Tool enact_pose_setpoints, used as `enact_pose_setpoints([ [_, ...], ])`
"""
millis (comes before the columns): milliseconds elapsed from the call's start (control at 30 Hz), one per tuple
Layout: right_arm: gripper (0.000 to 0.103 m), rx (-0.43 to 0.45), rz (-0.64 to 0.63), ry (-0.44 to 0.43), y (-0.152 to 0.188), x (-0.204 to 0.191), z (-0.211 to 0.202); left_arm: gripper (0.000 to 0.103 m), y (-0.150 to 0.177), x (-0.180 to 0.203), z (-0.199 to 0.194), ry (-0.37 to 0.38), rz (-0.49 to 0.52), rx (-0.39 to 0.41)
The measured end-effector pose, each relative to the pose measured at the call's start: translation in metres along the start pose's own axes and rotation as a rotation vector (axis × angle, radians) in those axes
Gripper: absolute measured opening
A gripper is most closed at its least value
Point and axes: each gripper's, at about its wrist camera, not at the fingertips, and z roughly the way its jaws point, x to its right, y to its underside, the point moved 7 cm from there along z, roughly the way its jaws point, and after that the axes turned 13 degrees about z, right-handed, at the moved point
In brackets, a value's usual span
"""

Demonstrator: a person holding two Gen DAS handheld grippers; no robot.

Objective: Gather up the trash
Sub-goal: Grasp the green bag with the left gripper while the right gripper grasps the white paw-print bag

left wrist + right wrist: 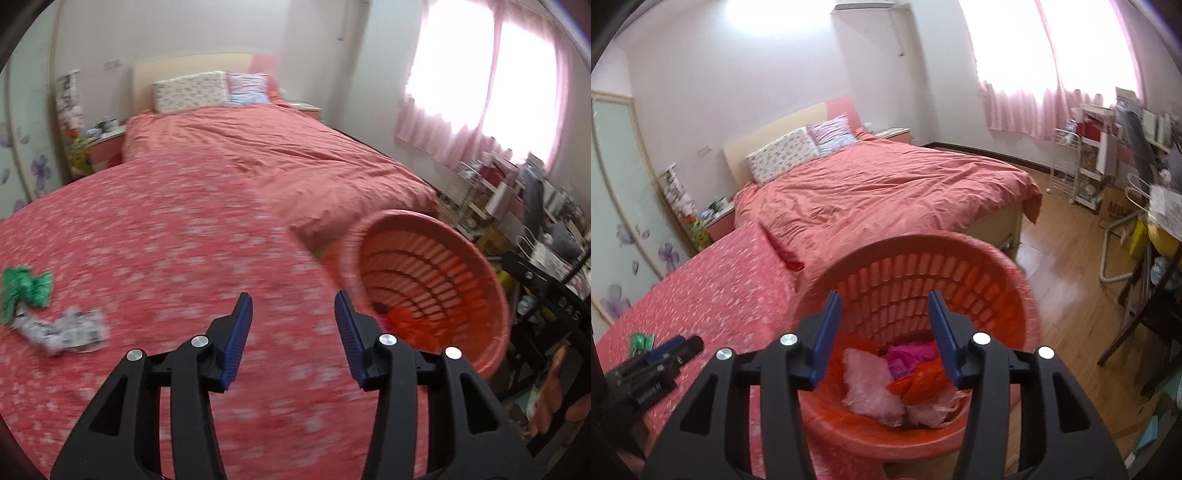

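Note:
A red slatted plastic basket (491, 332) stands at the right edge of the floral red cover (166, 240); in the right wrist view the basket (908, 258) holds clear plastic wrap (868, 387), a magenta scrap (908, 354) and an orange scrap (919, 384). A green crumpled wrapper (26, 291) and a crumpled printed paper (62, 332) lie on the cover at far left. My left gripper (293, 299) is open and empty over the cover. My right gripper (884, 295) is open and empty above the basket. The left gripper (665, 350) also shows near the green wrapper (641, 341).
A bed with a salmon duvet (886, 192) and two pillows (798, 151) lies beyond. Wooden floor (1063, 288), a white rack (1078, 173), a chair and clutter fill the right side. A nightstand (107, 144) stands at the left.

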Motion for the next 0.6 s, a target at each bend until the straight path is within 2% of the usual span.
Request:
enact_pose_setpoints([
  [167, 0.049, -0.041, -0.061, -0.051, 0.02, -0.043, 0.004, 0.051, 0.016, -0.073, -0.018, -0.132, -0.062, -0.001],
  [400, 0.049, -0.109, -0.141, -0.121, 0.058, -0.106, 0.012, 0.051, 0.047, -0.195, -0.035, -0.339, -0.199, -0.047],
  [500, 0.049, -0.131, -0.166, -0.135, 0.071, -0.125, 0.015, 0.052, 0.059, -0.233, -0.031, -0.37, -0.288, -0.077],
  [600, 0.049, -0.152, -0.193, -0.148, 0.083, -0.144, 0.018, 0.052, 0.063, -0.248, -0.023, -0.344, -0.339, -0.09],
])
